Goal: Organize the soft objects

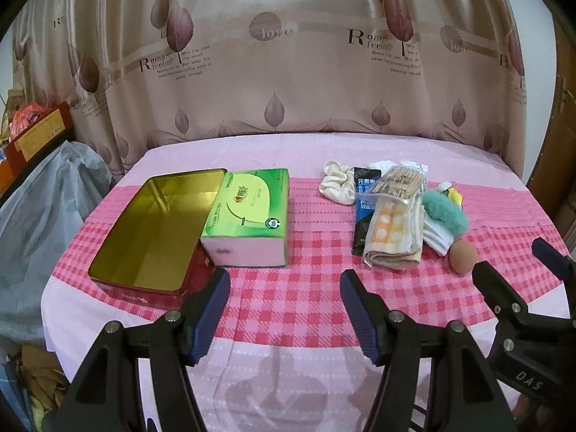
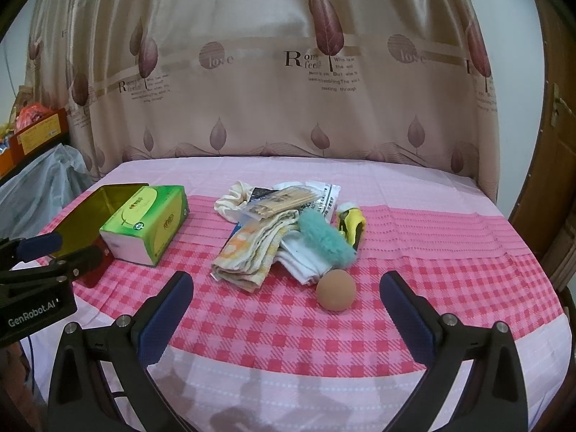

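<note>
An open gold-lined tin lies at the left of the table, with a green tissue pack beside it. A heap of soft things lies to the right: a folded checked towel, a teal fluffy piece, a white sock, a cream scrunchie and a tan sponge ball. My left gripper is open and empty, near the front edge. My right gripper is open and empty, just in front of the ball.
A bag of wooden sticks, a dark sachet and a yellow-black object lie in the heap. A curtain hangs behind the table. A grey bag and boxes stand at the left.
</note>
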The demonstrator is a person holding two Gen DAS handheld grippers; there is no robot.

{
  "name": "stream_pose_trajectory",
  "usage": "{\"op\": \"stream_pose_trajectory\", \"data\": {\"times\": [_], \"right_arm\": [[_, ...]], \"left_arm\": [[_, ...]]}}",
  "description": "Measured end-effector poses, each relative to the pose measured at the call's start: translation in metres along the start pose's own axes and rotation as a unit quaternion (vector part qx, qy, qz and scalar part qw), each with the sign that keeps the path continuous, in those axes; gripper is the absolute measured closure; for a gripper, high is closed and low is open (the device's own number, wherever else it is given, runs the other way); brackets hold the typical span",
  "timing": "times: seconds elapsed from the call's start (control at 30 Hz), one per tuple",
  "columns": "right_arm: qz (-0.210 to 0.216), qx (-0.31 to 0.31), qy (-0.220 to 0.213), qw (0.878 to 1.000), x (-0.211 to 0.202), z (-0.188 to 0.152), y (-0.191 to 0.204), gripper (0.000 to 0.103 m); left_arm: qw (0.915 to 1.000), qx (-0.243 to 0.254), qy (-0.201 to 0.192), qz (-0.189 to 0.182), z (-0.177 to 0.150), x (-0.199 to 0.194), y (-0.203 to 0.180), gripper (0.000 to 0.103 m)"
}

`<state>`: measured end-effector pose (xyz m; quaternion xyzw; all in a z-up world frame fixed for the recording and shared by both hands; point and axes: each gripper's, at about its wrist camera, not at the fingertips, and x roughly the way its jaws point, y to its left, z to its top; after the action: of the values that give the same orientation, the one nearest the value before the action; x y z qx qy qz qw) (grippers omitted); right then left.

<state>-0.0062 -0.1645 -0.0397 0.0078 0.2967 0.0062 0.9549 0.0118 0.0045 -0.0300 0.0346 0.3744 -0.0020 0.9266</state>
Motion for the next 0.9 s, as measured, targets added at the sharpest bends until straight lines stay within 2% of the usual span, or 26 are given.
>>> {"op": "stream_pose_trajectory", "data": {"times": [0.3, 0.9], "right_arm": [[-0.002, -0.001, 0.005, 1.000, 0.0044, -0.0024, -0.0005, 0.000], [-0.001, 0.000, 0.006, 1.000, 0.0056, -0.0037, -0.0013, 0.000]], "left_arm": [[0.9999, -0.004, 0.014, 0.003, 0.0007, 0.0057, 0.0012, 0.038], [0.9998, -0.004, 0.019, 0.004, -0.0002, 0.0067, 0.0040, 0.038]]}}
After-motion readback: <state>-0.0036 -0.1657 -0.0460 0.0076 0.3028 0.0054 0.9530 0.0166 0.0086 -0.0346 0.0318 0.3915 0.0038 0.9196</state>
